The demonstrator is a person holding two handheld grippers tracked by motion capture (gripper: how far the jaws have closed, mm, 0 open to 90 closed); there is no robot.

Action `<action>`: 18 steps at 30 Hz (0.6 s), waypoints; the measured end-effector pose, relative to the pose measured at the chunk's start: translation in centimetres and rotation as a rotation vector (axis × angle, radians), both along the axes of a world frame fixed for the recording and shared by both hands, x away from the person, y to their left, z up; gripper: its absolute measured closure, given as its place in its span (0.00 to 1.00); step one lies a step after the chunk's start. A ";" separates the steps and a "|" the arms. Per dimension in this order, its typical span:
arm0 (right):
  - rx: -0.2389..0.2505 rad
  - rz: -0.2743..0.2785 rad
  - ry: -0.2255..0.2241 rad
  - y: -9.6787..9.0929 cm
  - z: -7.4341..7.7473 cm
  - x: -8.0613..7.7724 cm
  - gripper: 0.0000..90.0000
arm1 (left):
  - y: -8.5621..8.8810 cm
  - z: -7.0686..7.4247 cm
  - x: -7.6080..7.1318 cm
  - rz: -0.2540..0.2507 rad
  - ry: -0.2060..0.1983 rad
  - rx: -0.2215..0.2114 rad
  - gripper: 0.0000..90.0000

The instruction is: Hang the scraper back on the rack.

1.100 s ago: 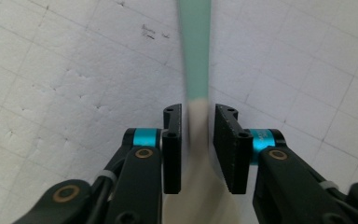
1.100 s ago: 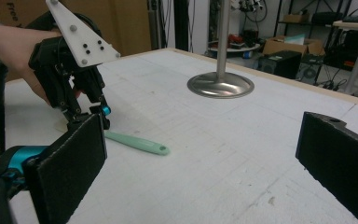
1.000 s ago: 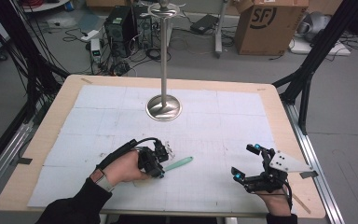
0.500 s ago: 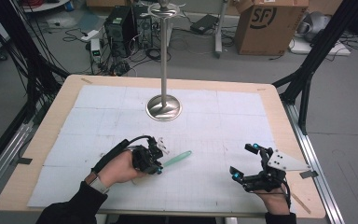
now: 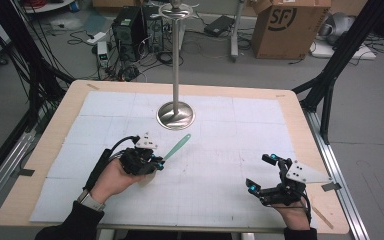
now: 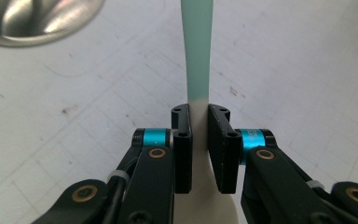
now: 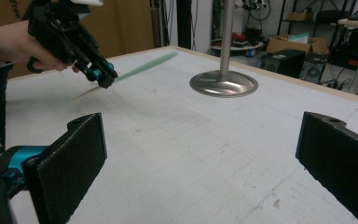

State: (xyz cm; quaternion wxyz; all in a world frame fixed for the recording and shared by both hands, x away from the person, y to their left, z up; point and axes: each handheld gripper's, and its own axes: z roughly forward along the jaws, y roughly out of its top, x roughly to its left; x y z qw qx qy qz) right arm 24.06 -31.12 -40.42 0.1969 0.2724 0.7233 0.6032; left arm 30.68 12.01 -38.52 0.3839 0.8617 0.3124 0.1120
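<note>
holding a mint-handled utensil near the steel stand

gripping a utensil (image 5: 176,147) with a mint-green handle and a cream-coloured lower part, the left tool (image 5: 156,163) sits left of centre in the high view, its jaws pinching the piece where green meets cream. in the left gripper view the two black jaws press on either side of that cream section (image 6: 199,140), and the green handle runs straight up to the top edge of the frame. the handle points toward the upper right of the high view, its tip just short of the round base of the steel stand (image 5: 176,116), which stands a little above the centre of the frame on the white gridded sheet of the surface (image 5: 230,150). in the right gripper view the utensil (image 7: 144,66) shows blurred in the upper left, clear of the surface and tilted upward toward the stand's base.

the right tool (image 5: 262,172) is in the lower right of the high view, well apart from the utensil, resting low over the surface. its jaws are spread wide with nothing between them; in the right gripper view the two black pads (image 7: 70,163) stand at the far left and far right of the frame with bare white sheet between.
</note>
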 end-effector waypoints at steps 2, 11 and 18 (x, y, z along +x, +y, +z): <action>-0.002 -0.002 0.001 0.0 -0.1 0.1 0.00 | 0.6 0.1 0.0 0.006 -0.023 -0.040 0.89; -0.002 0.001 0.003 0.1 0.0 0.1 0.00 | 3.6 1.3 0.2 0.023 -0.089 -0.225 0.89; -0.006 0.005 -0.002 0.2 -0.1 0.2 0.00 | 5.6 2.3 0.6 0.048 -0.172 -0.354 0.89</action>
